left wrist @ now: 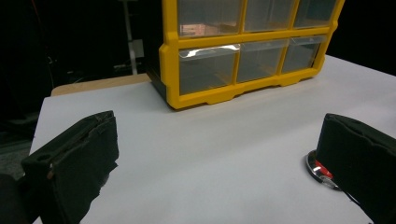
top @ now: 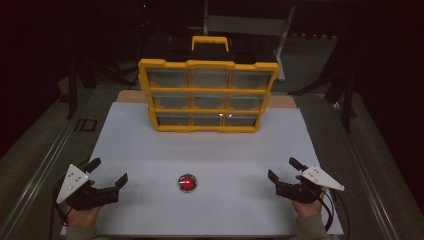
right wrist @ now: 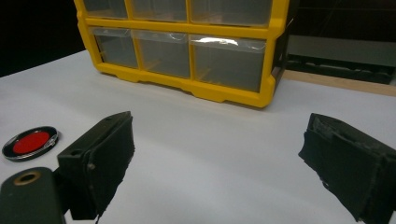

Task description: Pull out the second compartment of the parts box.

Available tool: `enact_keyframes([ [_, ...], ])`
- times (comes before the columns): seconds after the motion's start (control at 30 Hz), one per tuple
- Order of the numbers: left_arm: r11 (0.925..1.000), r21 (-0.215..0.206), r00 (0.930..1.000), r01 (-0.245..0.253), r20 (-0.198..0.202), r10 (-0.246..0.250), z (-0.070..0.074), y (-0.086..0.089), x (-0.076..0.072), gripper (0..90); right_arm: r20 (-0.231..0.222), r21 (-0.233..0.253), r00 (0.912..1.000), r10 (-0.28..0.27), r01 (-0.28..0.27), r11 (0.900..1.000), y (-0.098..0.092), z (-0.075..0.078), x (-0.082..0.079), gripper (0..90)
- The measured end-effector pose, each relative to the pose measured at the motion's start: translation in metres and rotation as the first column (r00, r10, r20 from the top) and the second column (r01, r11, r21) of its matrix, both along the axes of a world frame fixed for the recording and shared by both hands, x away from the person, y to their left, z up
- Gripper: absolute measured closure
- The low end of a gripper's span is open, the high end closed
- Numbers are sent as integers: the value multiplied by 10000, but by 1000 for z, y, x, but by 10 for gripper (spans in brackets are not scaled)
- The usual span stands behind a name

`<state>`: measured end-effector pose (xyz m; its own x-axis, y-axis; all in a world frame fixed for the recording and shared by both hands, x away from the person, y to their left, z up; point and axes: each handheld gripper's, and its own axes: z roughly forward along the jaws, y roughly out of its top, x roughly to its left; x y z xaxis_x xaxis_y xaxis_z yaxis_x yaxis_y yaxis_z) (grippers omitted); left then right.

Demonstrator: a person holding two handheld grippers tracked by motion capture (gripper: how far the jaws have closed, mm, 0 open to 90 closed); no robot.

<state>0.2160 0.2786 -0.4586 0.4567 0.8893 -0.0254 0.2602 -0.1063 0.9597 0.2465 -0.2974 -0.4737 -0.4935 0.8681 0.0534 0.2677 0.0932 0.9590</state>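
Two grippers down at the near edge of the white table (top: 150, 150), both empty. Left gripper (top: 107, 172) at near left, jaws spread wide, nothing between them. Right gripper (top: 283, 168) at near right, jaws likewise wide apart, holding nothing. Between them, near centre: red button (top: 187, 182), round, flat red cap in a shiny chrome ring, sitting flat on the table, touched by neither gripper. Far centre: yellow drawer cabinet (top: 207, 95), three rows of three clear drawers, all closed, black body, yellow handle on top.
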Motion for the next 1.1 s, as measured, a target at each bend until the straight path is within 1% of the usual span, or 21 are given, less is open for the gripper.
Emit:
enact_keyframes([
  [0.23,9998,196,10000,90,29,-90,-2,-3,0,0,39,24,10000,1,-1,10000,2,1,1,86],
  [0.53,9998,182,10000,19,-23,-19,-4,-3,1,0,-108,110,9999,47,-45,9999,4,2,3,81],
  [0.67,9998,196,10000,-60,27,59,-5,-3,0,0,-145,159,9999,-83,86,9998,4,3,3,80],
  [0.77,9996,286,10000,-22,13,21,-8,-5,0,0,-173,55,9998,-38,39,10000,5,6,4,80],
  [0.87,9989,460,10000,51,23,-52,-8,-9,1,0,-179,142,9998,24,-21,9999,7,11,5,80],
  [0.97,9988,480,10000,76,15,-77,-9,-11,1,0,-141,84,9999,64,-63,9999,9,14,7,80],
  [1.1,9991,430,10000,9,54,-12,-8,-9,0,0,-105,129,9998,150,-149,9998,12,19,8,80],
])
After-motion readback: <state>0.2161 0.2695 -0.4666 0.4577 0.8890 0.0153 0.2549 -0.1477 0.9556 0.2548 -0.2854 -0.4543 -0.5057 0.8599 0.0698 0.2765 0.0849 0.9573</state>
